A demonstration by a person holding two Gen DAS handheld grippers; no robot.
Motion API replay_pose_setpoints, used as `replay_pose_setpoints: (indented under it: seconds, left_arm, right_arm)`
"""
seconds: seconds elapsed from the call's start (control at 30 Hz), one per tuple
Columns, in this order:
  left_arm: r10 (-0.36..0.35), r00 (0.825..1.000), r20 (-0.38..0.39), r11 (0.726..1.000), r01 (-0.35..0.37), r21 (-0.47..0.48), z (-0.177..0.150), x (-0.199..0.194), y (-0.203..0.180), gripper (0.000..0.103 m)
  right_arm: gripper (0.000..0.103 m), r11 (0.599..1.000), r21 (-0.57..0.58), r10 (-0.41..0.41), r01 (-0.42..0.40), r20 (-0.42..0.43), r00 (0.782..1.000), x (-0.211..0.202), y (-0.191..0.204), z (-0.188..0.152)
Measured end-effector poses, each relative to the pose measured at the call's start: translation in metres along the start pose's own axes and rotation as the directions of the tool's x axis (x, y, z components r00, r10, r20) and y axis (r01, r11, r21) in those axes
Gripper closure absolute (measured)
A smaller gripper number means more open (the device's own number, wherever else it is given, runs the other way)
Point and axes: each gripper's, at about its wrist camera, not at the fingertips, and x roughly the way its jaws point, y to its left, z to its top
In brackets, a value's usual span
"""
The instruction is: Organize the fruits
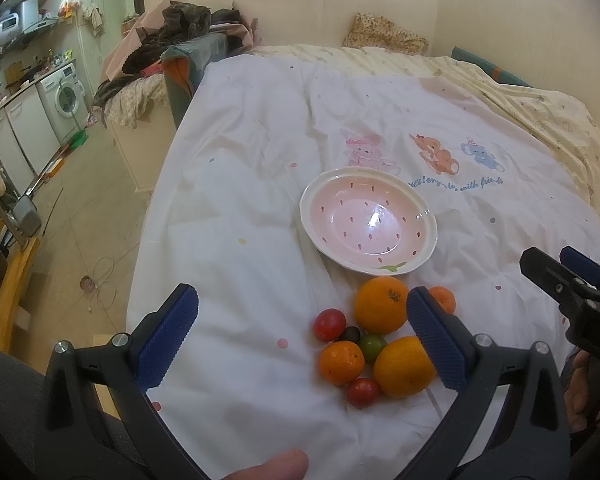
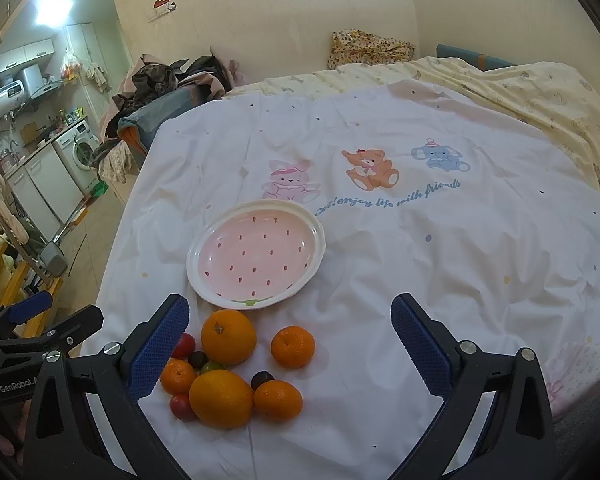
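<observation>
A pink strawberry-patterned plate (image 1: 369, 220) (image 2: 256, 256) lies empty on the white sheet. Just in front of it is a cluster of fruit: two large oranges (image 1: 381, 305) (image 2: 228, 336), smaller mandarins (image 1: 341, 362) (image 2: 292, 346), red cherry tomatoes (image 1: 329, 324) (image 2: 183, 407), a green tomato (image 1: 372, 346) and dark grapes (image 2: 262, 380). My left gripper (image 1: 301, 340) is open and empty, above the sheet with its right finger over the fruit. My right gripper (image 2: 290, 354) is open and empty, straddling the cluster from above. Each gripper shows at the edge of the other's view.
The white cartoon-print sheet (image 2: 419, 240) covers a bed, with a yellow quilt (image 2: 519, 92) behind. The bed's left edge drops to the floor (image 1: 80, 208). A clothes pile (image 1: 180, 32) and a kitchen with a washing machine (image 1: 66, 98) are far left.
</observation>
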Motion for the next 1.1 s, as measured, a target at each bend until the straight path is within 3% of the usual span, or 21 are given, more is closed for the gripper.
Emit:
replay_pose_setpoints:
  seconds: [1.1]
  left_arm:
    - [0.009,1.0,-0.001,1.0,-0.009,0.002,0.0013,-0.0009,-0.0012,0.0]
  right_arm:
    - [0.0,1.0,0.001,0.003,-0.003,0.005,1.0,-0.0046,0.0001,0.0022]
